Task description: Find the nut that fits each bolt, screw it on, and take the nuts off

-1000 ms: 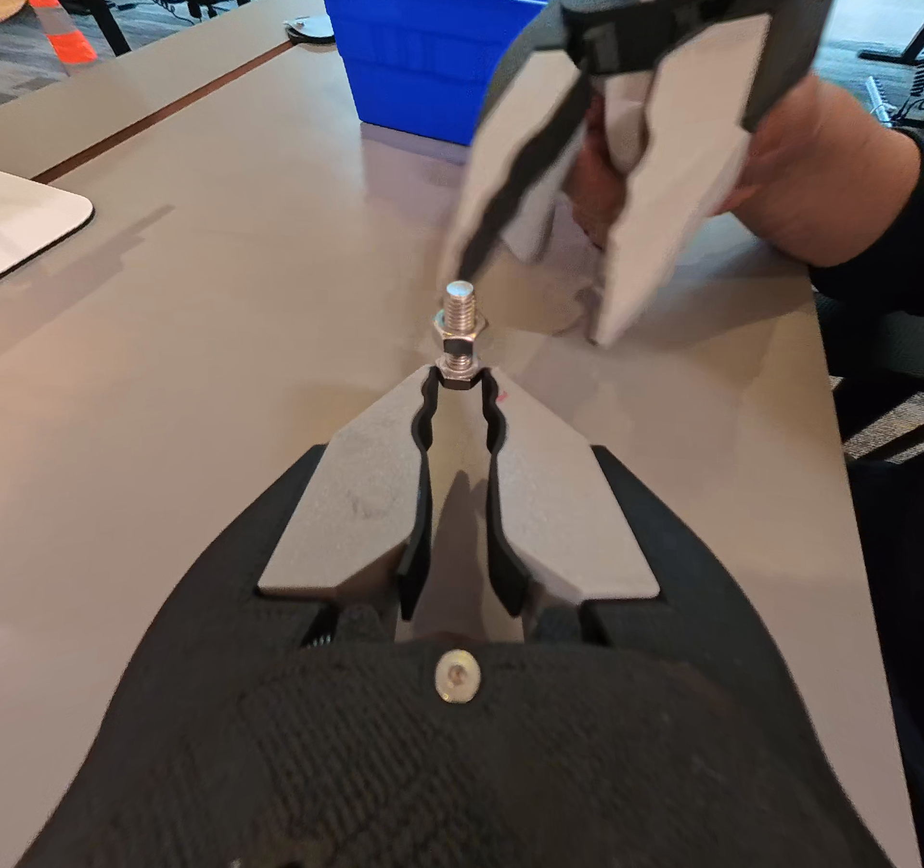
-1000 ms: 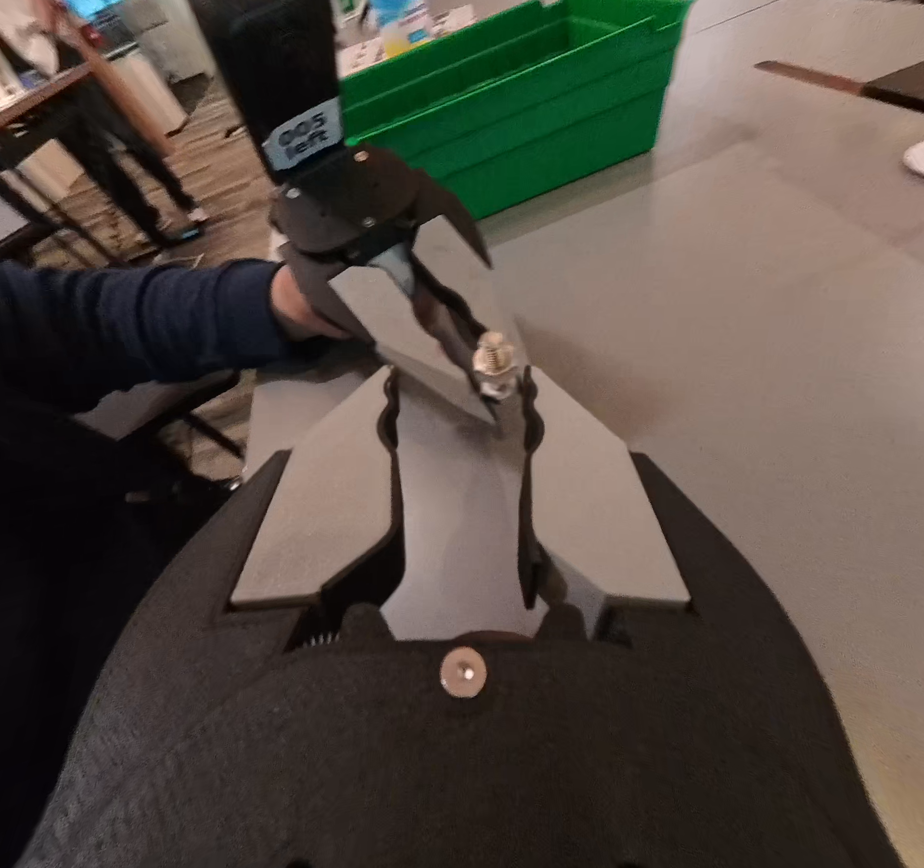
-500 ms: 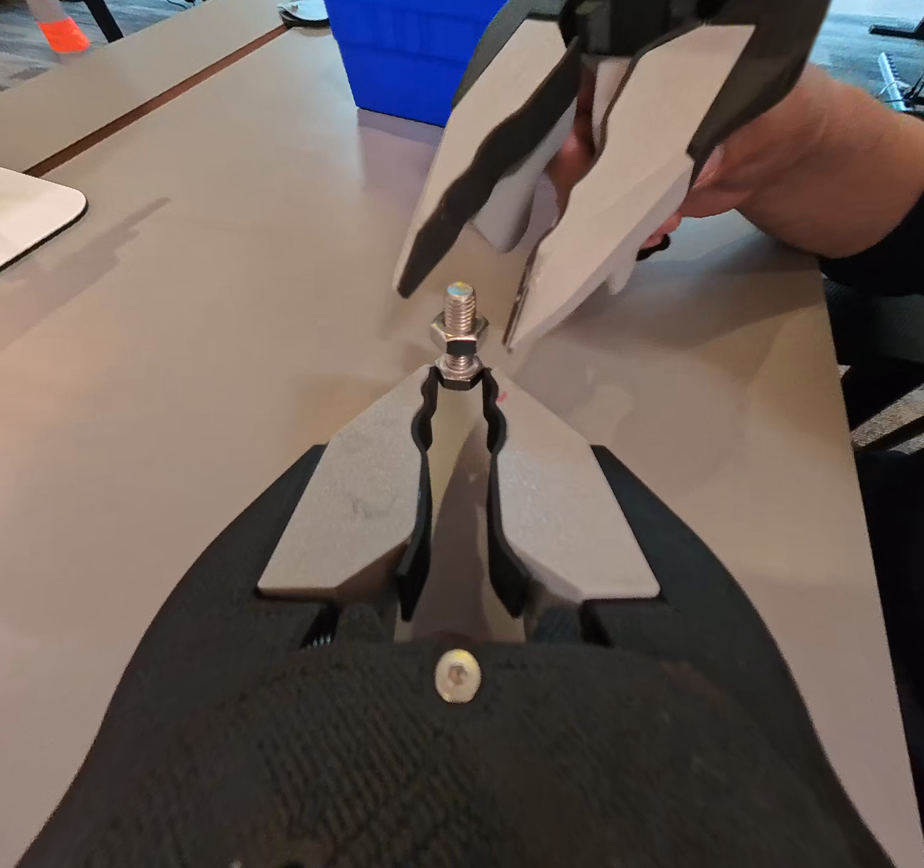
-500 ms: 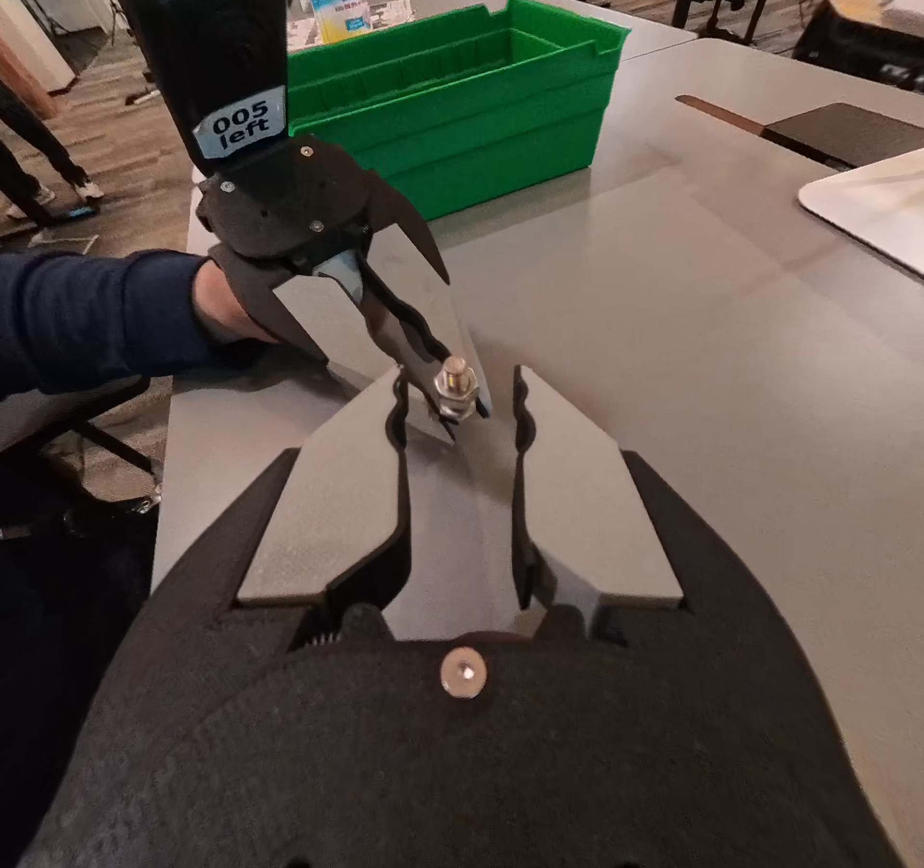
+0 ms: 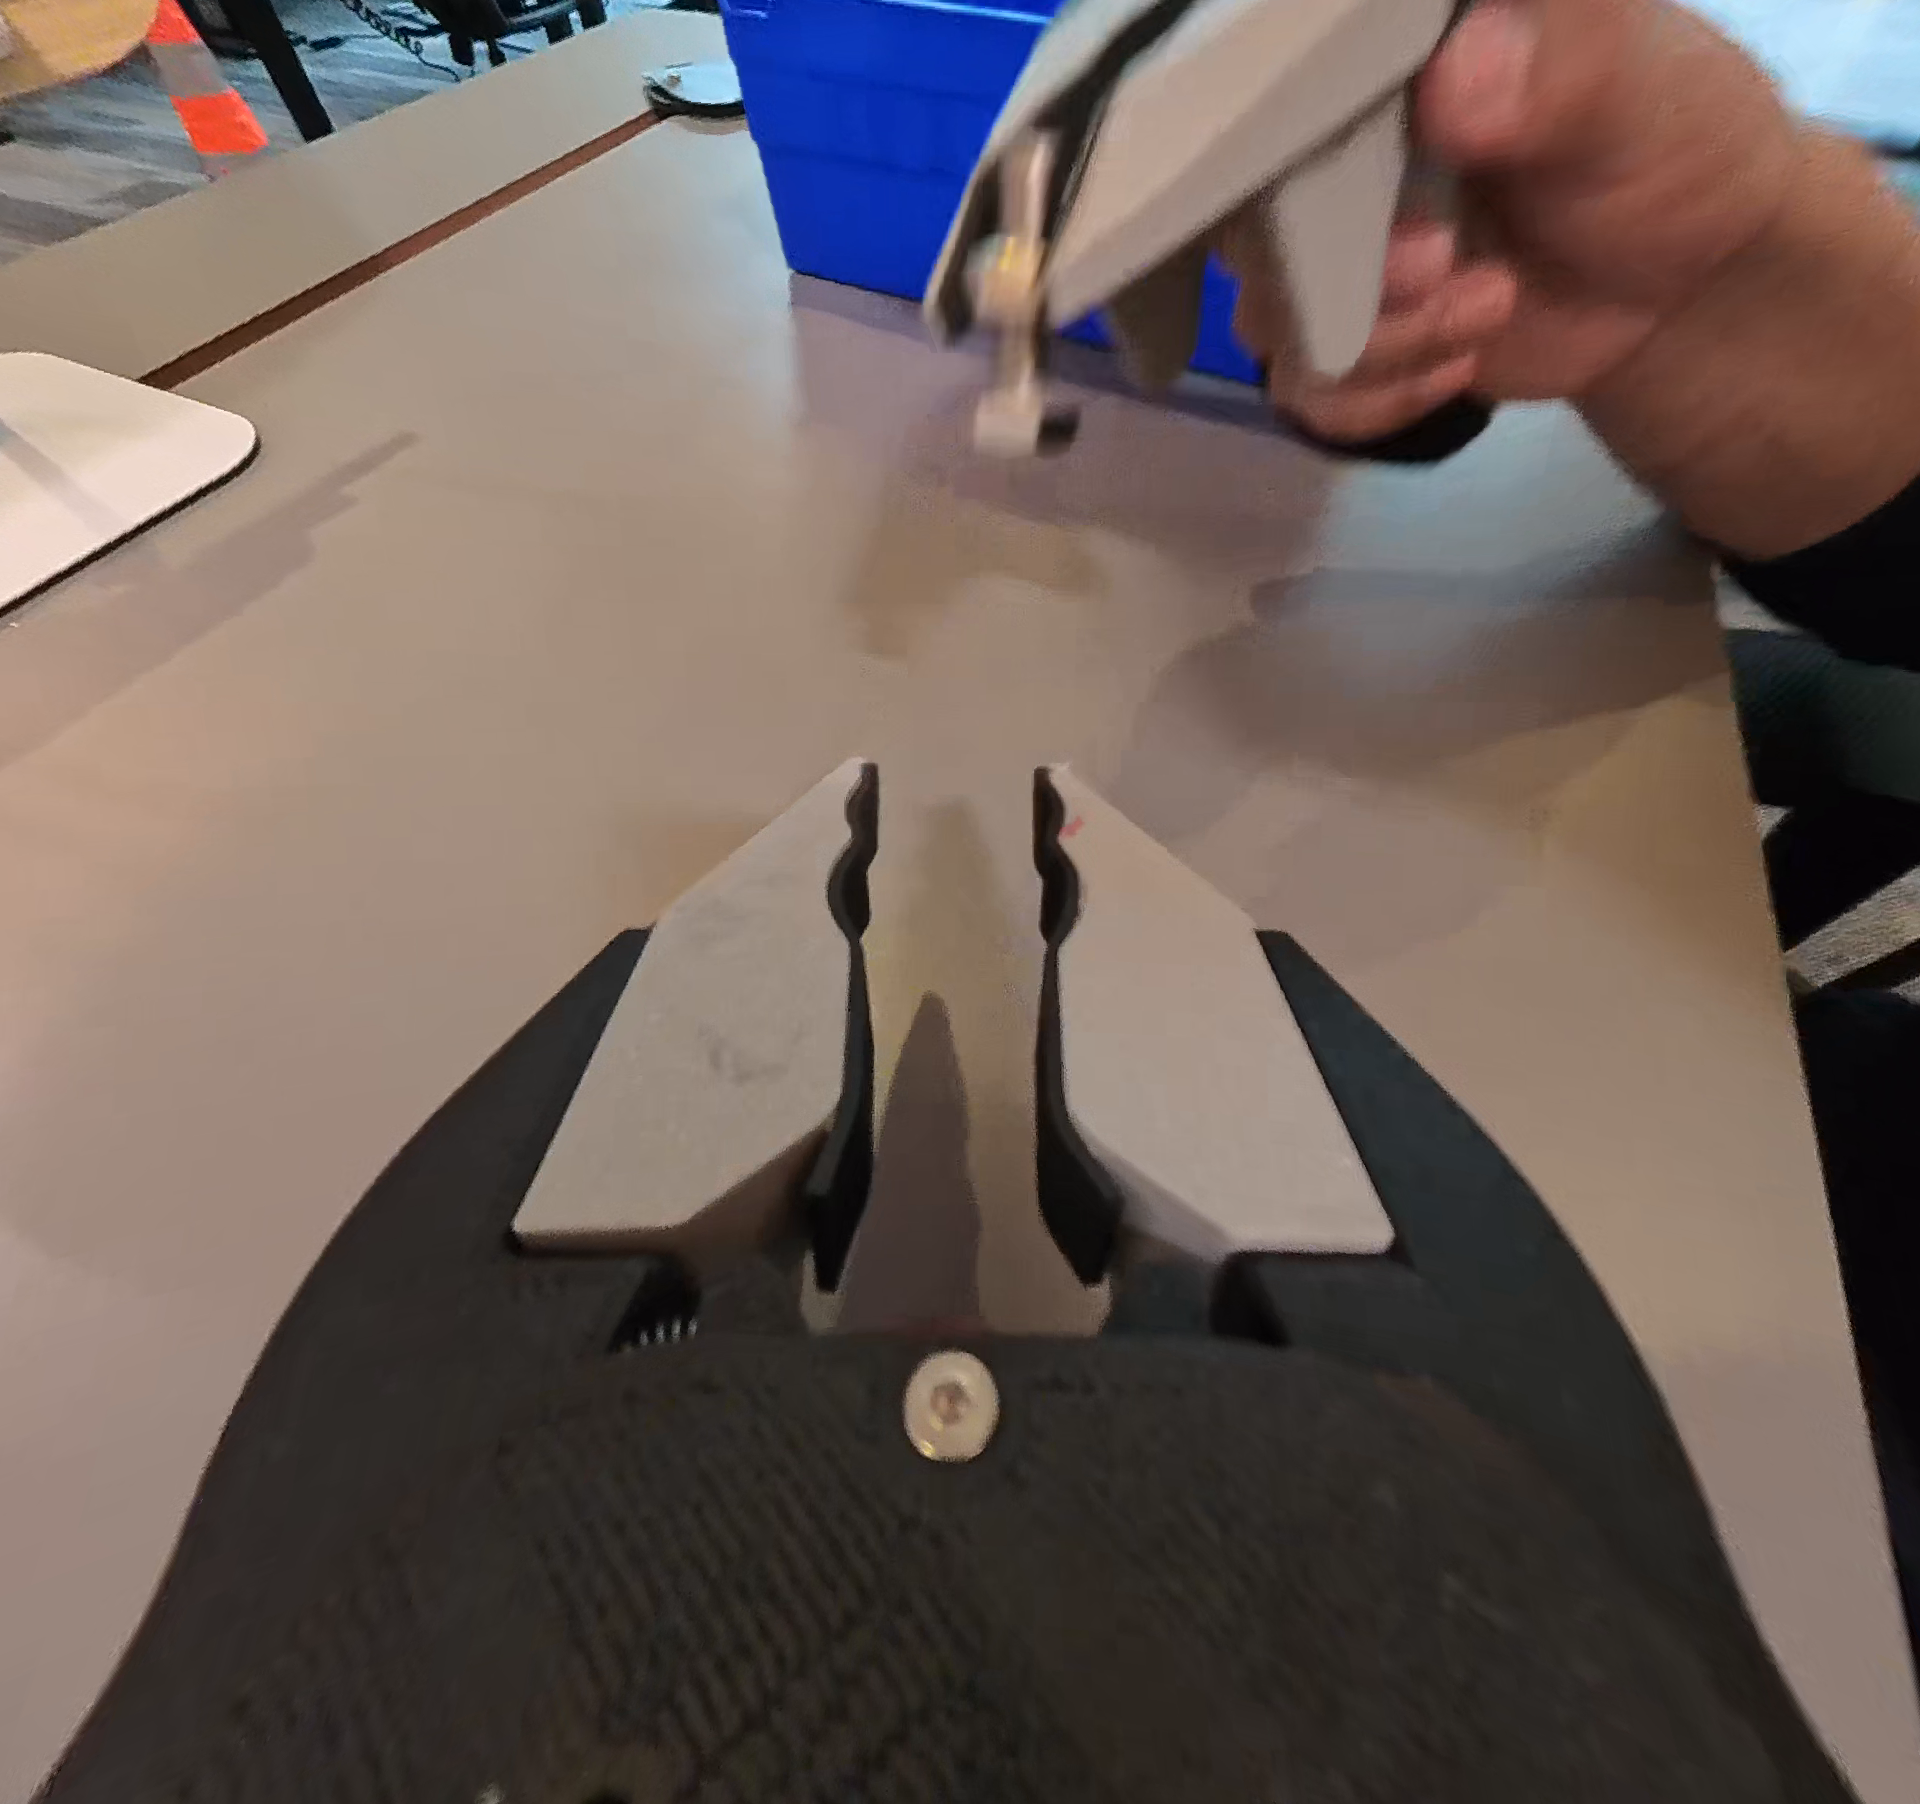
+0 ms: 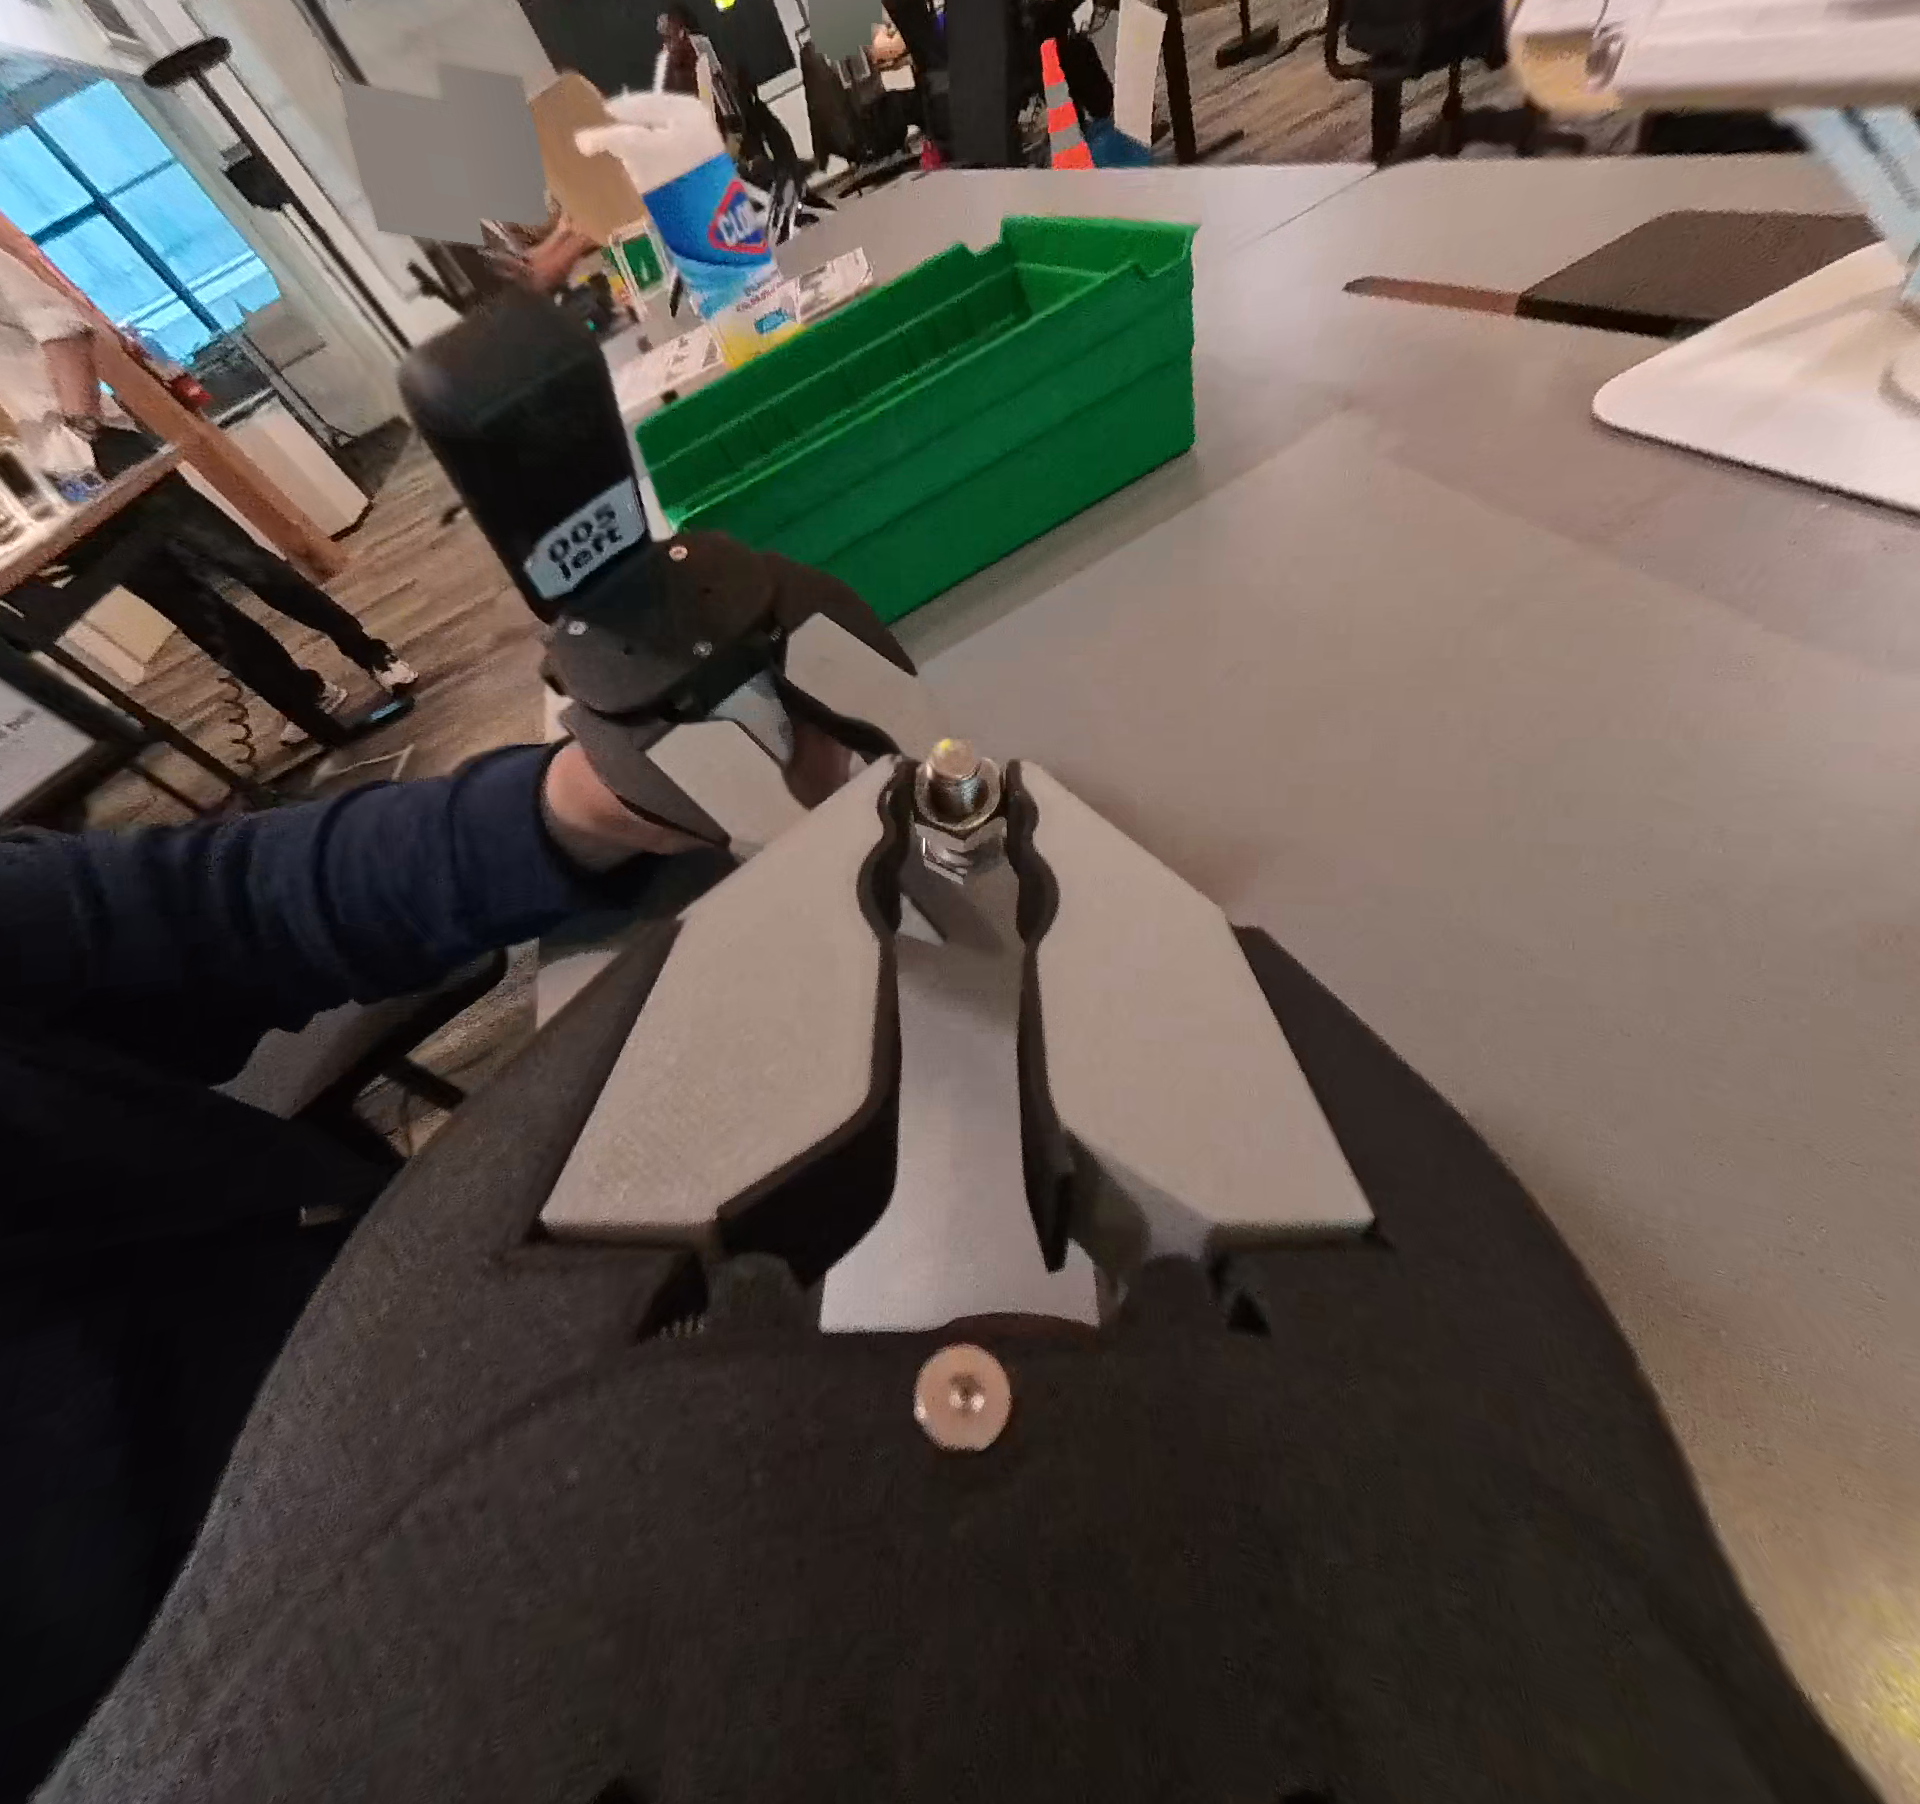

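Note:
A steel bolt (image 6: 951,855) with a hex nut (image 6: 951,804) on its thread sits between my right gripper's (image 6: 953,786) fingertips, thread end up. The right gripper is shut on it and holds it above the grey table (image 6: 1455,819). In the left wrist view the right gripper (image 5: 1003,300) is blurred at the upper right, in front of the blue bin, with the bolt (image 5: 1013,383) hanging below its tips. My left gripper (image 5: 954,783) is open and empty, low over the table. It also shows in the right wrist view (image 6: 800,715), just behind the right gripper's left finger.
A blue bin (image 5: 883,92) stands at the far side of the table. A green bin (image 6: 935,424) stands behind the left gripper. A white monitor base (image 6: 1766,404) is on one side, also in the left wrist view (image 5: 94,466). The table edge (image 5: 1756,819) runs along the right. Both grippers' tips are roughly 35 cm from the white monitor base (image 6: 1766,404).
The left gripper let go of the bolt and opened. The right gripper closed on the bolt with its nut and lifted it up and away towards the blue bin.

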Demonstrator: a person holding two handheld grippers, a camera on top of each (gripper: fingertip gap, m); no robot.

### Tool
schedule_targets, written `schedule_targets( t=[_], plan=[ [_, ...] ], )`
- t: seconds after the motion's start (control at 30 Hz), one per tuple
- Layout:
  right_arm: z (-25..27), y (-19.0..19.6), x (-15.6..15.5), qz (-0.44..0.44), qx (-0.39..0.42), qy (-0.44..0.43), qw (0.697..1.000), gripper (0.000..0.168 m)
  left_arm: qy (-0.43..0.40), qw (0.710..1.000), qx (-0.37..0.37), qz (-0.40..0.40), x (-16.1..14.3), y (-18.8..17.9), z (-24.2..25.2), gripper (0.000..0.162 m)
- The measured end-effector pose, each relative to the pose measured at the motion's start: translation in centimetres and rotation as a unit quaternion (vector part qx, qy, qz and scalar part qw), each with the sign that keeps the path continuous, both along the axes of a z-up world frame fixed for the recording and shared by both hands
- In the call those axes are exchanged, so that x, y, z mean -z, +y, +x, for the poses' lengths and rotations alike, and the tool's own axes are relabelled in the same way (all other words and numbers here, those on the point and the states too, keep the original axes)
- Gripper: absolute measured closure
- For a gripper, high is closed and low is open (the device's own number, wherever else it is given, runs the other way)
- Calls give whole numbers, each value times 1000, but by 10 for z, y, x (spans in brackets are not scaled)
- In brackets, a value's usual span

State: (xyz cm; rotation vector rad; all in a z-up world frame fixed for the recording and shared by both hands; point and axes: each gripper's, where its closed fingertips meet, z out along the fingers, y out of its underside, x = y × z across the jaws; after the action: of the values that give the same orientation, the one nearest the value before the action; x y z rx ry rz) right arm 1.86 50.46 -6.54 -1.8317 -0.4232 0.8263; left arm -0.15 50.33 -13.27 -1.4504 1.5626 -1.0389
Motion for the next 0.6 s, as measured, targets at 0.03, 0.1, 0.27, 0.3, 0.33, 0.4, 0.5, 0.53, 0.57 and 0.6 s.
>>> schedule_targets(
  t=[0.03,0.1,0.27,0.3,0.33,0.4,0.5,0.53,0.57,0.6],
  plan=[
    [7,-7,-11,12,8,-9,1000,153,5,1000,-2,10,1,0,0,135],
    [32,-21,-36,46,48,-56,996,153,16,999,-6,30,5,1,0,137],
    [167,-60,-93,92,257,-193,942,153,34,998,-8,51,11,0,1,140],
    [192,-68,-94,76,279,-192,938,153,37,998,-9,51,12,0,1,140],
    [215,-75,-91,57,299,-185,934,153,38,998,-10,50,12,0,2,140],
    [258,-84,-77,22,335,-179,925,153,38,998,-12,51,12,1,2,141],
    [305,-89,-36,-59,373,-199,904,153,31,998,-17,52,10,2,2,141],
    [313,-90,-20,-89,373,-210,899,153,29,998,-19,52,9,3,1,142],
    [320,-89,-2,-123,370,-222,893,153,26,998,-21,51,9,3,1,142],
    [326,-90,15,-157,365,-236,887,153,25,998,-22,50,8,4,1,142]
  ],
)
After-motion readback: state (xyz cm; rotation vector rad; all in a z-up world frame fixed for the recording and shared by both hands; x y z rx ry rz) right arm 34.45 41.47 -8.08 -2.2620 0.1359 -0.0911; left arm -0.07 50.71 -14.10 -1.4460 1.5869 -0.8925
